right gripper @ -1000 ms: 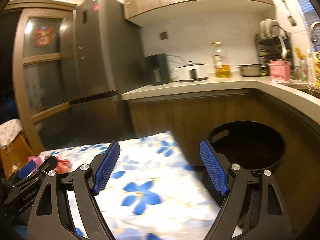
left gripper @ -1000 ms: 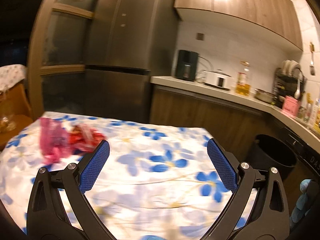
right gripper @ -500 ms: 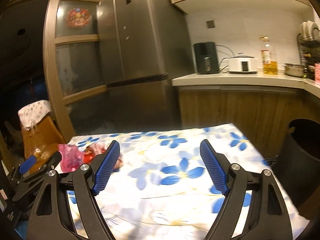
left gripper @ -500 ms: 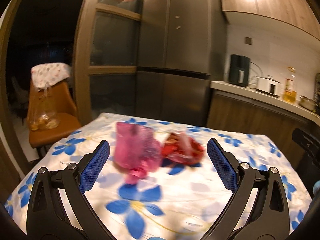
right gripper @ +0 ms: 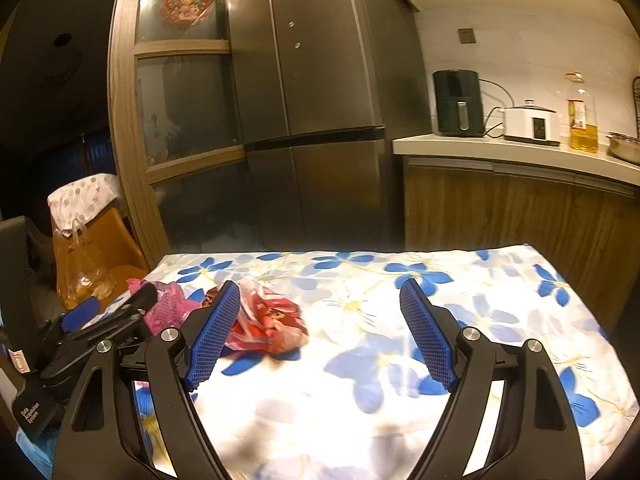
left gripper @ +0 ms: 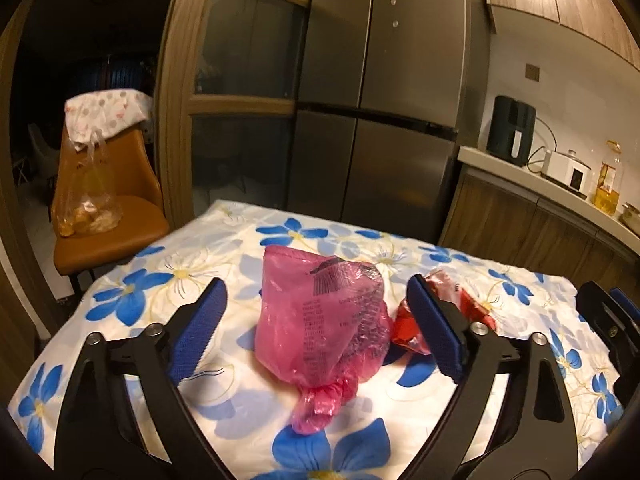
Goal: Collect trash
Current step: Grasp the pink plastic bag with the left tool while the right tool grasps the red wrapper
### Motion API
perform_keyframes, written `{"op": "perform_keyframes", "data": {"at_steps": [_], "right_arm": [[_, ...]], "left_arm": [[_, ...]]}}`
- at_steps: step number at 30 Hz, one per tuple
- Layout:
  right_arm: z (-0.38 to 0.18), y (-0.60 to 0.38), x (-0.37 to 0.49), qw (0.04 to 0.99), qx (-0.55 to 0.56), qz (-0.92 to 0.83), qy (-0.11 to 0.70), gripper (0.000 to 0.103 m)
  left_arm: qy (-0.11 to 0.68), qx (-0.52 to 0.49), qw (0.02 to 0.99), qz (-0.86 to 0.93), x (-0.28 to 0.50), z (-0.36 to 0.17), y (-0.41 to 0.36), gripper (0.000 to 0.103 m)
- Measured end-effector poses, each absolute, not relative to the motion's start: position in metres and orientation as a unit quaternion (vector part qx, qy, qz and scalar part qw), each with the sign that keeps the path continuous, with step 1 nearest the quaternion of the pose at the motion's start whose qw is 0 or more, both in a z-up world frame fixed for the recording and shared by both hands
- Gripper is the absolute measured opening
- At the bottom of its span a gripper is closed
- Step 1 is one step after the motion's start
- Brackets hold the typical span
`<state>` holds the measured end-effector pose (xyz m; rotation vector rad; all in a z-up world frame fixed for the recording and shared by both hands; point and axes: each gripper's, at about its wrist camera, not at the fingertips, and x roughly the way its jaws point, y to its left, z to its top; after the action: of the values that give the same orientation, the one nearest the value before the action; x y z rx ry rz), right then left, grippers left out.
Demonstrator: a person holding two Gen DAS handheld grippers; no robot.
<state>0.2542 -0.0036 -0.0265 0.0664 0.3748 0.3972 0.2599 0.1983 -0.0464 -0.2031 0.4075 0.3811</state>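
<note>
- Kitchen, flowered table (left gripper: 192, 264).
- Left claw (left gripper: 316, 328) has just been closing — pink bag (left gripper: 324, 320) between its pads, untouched.
- Right claw (right gripper: 320, 332) wide, empty; red wrapper (right gripper: 272, 324) just left.
- Risk: the thin bag may slip out.

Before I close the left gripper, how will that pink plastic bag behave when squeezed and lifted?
The pink plastic bag looks thin and crinkled, so it will probably crumple rather than resist. It seems puffed and nearly empty, likely light. The knotted tail will probably dangle.

Crinkly glossy pink plastic bag (left gripper: 324, 316) on matt floral cloth (left gripper: 224, 248), brushed-metal fridge (left gripper: 384, 92)
</note>
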Motion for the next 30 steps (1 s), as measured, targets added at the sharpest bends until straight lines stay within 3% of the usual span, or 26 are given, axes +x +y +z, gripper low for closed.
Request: {"op": "perform_keyframes", "data": {"at_steps": [6, 10, 12, 16, 24, 30], "right_arm": [[-0.043, 0.027, 0.273, 0.958, 0.016, 0.205, 0.202, 0.075], [-0.054, 0.043, 0.283, 0.950, 0.002, 0.217, 0.223, 0.069], [-0.057, 0.049, 0.287, 0.946, -0.005, 0.226, 0.233, 0.068], [-0.065, 0.060, 0.293, 0.936, -0.025, 0.239, 0.258, 0.054], [-0.071, 0.064, 0.293, 0.926, -0.036, 0.250, 0.280, 0.018], [-0.061, 0.053, 0.281, 0.932, -0.032, 0.250, 0.260, 0.012]], "left_arm": [[0.241, -0.133, 0.948, 0.159, 0.274, -0.064, 0.213, 0.067], [0.253, -0.147, 0.944, 0.150, 0.277, -0.071, 0.217, 0.042], [0.257, -0.151, 0.944, 0.145, 0.278, -0.075, 0.217, 0.035], [0.254, -0.152, 0.945, 0.135, 0.278, -0.076, 0.216, 0.014], [0.245, -0.152, 0.950, 0.115, 0.273, -0.074, 0.211, 0.006], [0.242, -0.147, 0.952, 0.116, 0.268, -0.070, 0.207, 0.005]]}}
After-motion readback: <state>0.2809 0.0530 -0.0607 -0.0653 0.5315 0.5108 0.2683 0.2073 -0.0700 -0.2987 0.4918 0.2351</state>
